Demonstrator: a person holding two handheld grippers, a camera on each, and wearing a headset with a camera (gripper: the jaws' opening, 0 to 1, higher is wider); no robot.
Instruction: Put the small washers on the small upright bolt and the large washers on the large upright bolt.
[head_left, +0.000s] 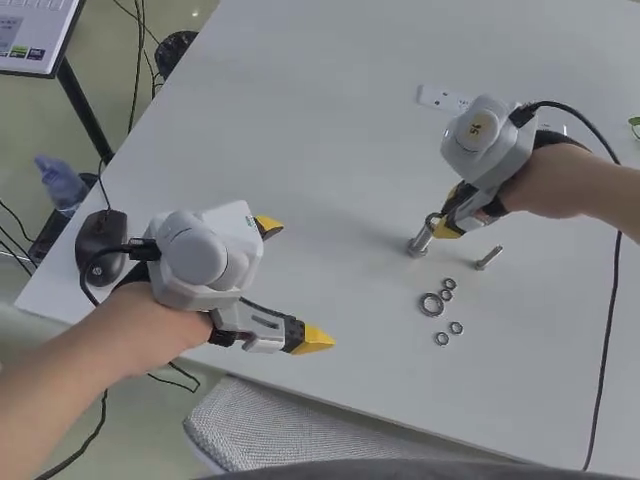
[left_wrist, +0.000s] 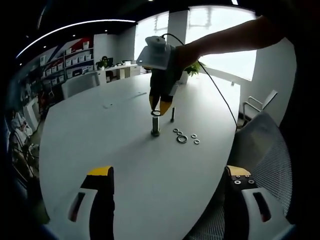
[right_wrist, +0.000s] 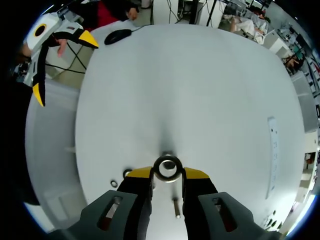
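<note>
Right gripper (right_wrist: 167, 176): jaws nearly closed, pinching one large washer (left_wrist: 156, 113) by its rim.
Washer position: directly over the large bolt (left_wrist: 155, 128), at its tip. I cannot tell if the hole is already around the tip.
Left gripper (left_wrist: 168, 172): jaws wide open and empty, hanging over the near edge of the desk (head_left: 330, 120), well apart from the bolts.
Small bolt (left_wrist: 172, 114): stands just beside the large one, on the right gripper's side.
Loose washers (head_left: 432, 304): five lie on the desk near the bolts, one large and four small.
Risk 1: if the washer is off-centre or tilted at release, it probably catches on the tip or the thread, then falls off and rolls away.
Risk 2: the bolt seems to stand only on its head. A sideways push from the washer or the jaws could tip it over, and the left gripper is too far away to steady it.
Risk 3: the small bolt is close. A wide opening or a careless retreat could knock it down.
</note>
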